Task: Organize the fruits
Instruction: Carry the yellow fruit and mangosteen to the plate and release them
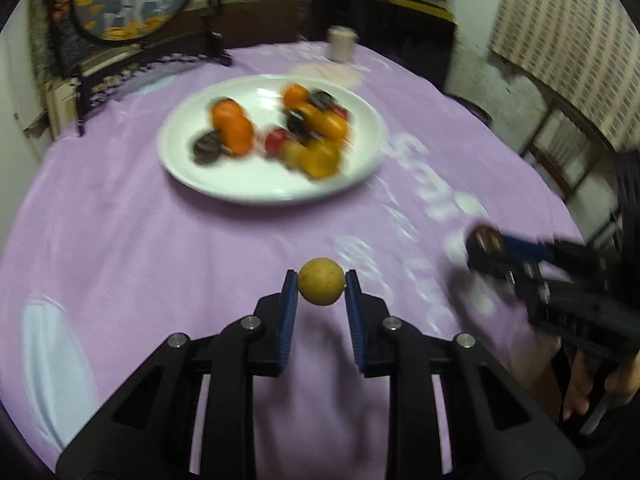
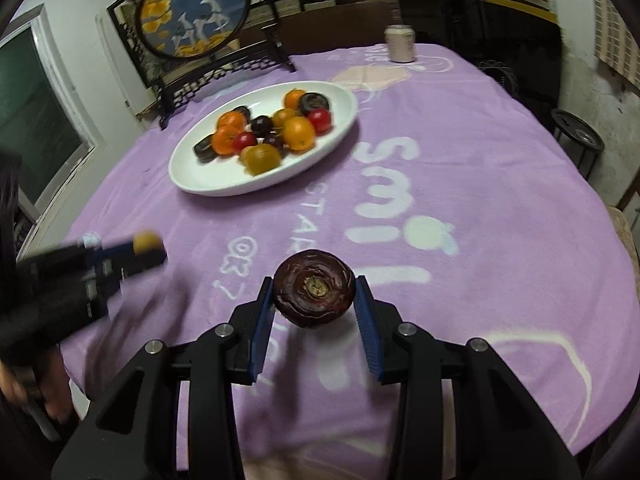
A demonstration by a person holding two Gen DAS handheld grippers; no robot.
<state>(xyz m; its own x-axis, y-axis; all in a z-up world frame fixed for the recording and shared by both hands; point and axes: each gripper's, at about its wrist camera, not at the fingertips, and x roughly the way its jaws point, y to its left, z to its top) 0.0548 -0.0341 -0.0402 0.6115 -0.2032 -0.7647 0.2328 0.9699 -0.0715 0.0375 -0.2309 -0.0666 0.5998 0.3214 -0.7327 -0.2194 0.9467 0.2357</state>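
My left gripper (image 1: 321,285) is shut on a small tan round fruit (image 1: 321,287) and holds it above the purple cloth, short of the white plate (image 1: 200,178). My right gripper (image 2: 314,294) is shut on a dark brown water chestnut (image 2: 314,289), also above the cloth. The white plate (image 2: 192,178) holds several orange, red and dark fruits (image 2: 298,133). Each gripper shows blurred in the other's view: the right one (image 1: 486,246) at the right, the left one (image 2: 146,246) at the left.
A purple cloth with white lettering (image 2: 440,200) covers the table. A pale can (image 2: 400,44) stands at the far edge. A round painted screen on a black stand (image 2: 192,12) is at the back left. A dark stool (image 2: 576,136) stands beyond the right edge.
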